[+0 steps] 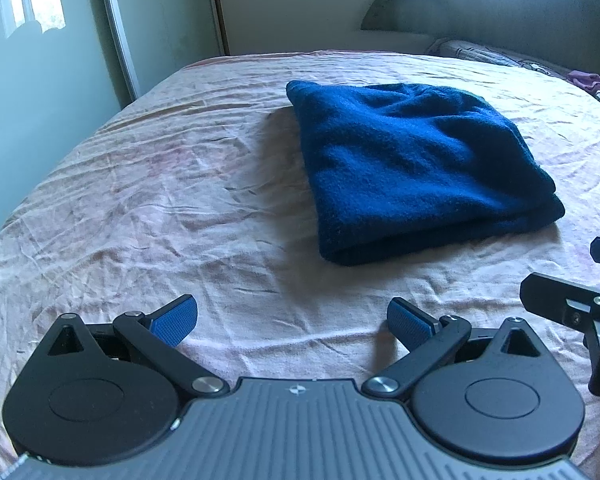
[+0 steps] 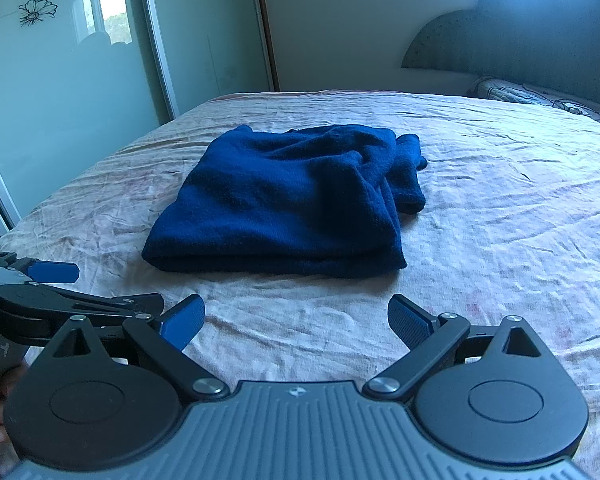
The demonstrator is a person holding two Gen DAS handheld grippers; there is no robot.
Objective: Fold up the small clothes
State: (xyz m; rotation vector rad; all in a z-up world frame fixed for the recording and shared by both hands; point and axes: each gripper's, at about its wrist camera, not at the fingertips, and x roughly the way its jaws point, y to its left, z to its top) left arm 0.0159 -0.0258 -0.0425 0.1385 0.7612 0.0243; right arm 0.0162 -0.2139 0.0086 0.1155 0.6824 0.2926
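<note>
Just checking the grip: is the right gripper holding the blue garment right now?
No, the right gripper is open over bare sheet, short of the blue garment.

The folded dark-blue fleece garment (image 1: 416, 168) at frame centre looks soft, fuzzy and matt. The pale pink cotton bedsheet (image 1: 148, 200) under it is thin cloth, creased all over. My left gripper (image 1: 292, 320) at the lower edge is matt black plastic with shiny metal rivets, ribbed grey housing and blue textured rubbery pads (image 1: 176, 320) on the jaws. The sliding wardrobe door (image 2: 60, 80), upper left, is glossy frosted glass.

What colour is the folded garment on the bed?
Dark blue garment, plain with no pattern, clearest in the right wrist view.
</note>
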